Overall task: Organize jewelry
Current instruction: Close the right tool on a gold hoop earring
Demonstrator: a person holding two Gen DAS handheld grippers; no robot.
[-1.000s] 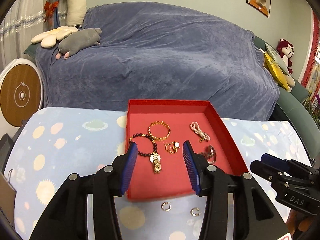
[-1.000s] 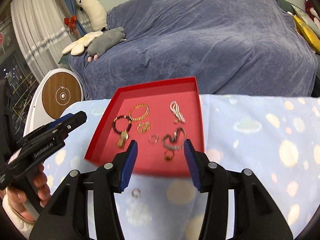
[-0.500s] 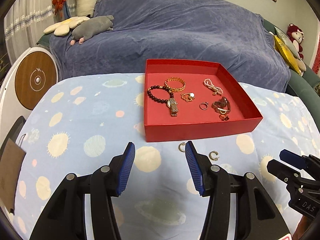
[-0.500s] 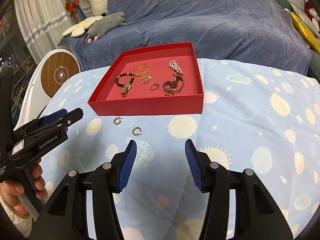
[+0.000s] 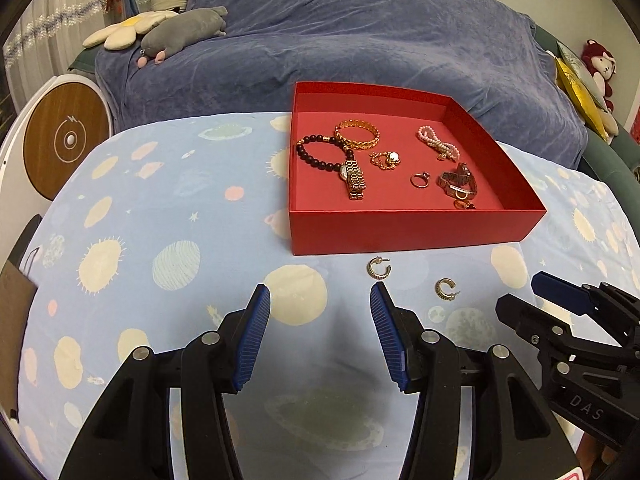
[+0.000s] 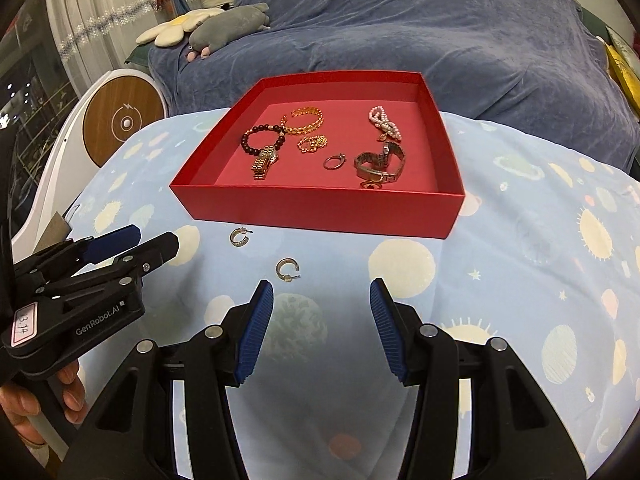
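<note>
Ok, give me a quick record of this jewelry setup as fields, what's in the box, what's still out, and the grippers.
surface: table under a blue planet-print cloth
container: red tray, open, no lid in view
in tray: gold bangle, dark bead bracelet, gold watch, pearl strand, ring, a few more small pieces
outside tray: two hoop earrings on the cloth, one nearer the tray, one to its right
left gripper: open, empty
right gripper: open, empty
</note>
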